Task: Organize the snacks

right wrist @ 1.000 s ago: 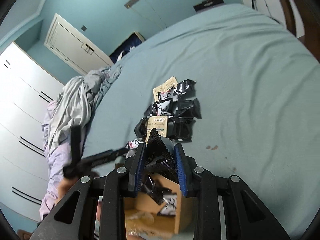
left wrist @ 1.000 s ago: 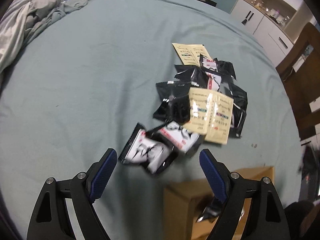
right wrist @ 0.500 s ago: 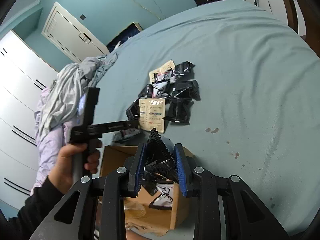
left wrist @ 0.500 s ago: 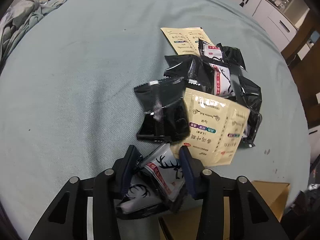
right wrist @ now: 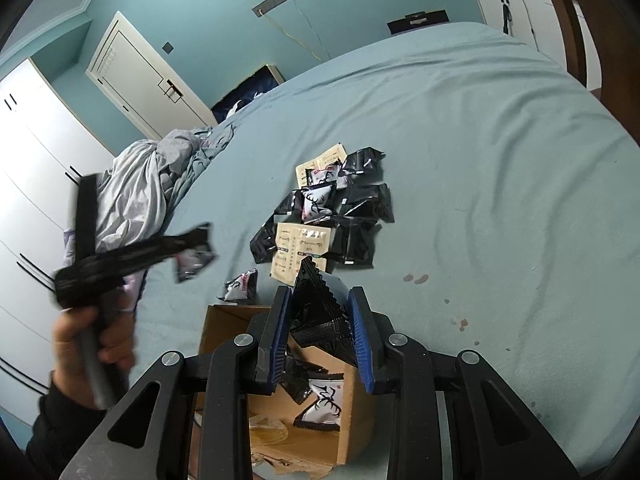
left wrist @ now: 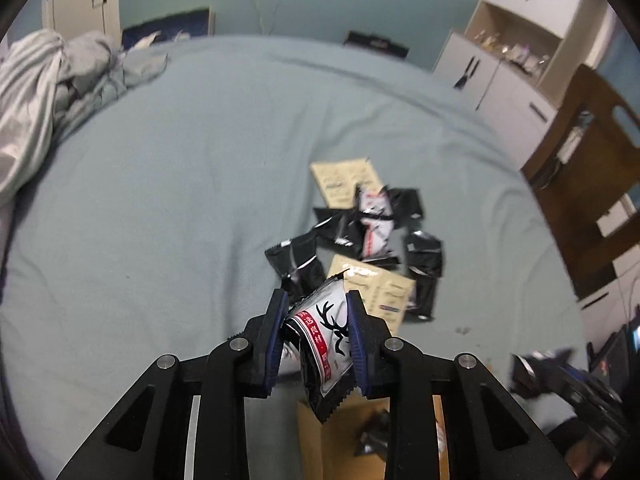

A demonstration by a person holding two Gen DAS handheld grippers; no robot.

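Note:
My left gripper (left wrist: 316, 300) holds a white snack packet with a black deer print (left wrist: 326, 344). Its jaws are closing, and both pads press on the packet, which hangs above the bed. The right wrist view shows that gripper (right wrist: 192, 248) blurred, in a person's hand (right wrist: 92, 344). My right gripper (right wrist: 320, 294) is shut on a black snack packet (right wrist: 320, 312) over an open cardboard box (right wrist: 224, 314) that has packets inside. A pile of black, white and beige snack packets (right wrist: 332, 216) lies on the blue bed sheet (right wrist: 480, 160). One white packet (right wrist: 242, 286) lies next to the box.
A crumpled grey blanket (left wrist: 48, 92) lies at the bed's far left. White cupboards (left wrist: 500, 72) and a brown wooden chair (left wrist: 580, 184) stand to the right of the bed. The box (left wrist: 340, 440) sits at the bed's near edge. A white door (right wrist: 136, 76) is behind.
The left gripper closed on the white deer packet and lifted it off the bed, away from the pile. The right gripper kept its hold on the black packet over the box.

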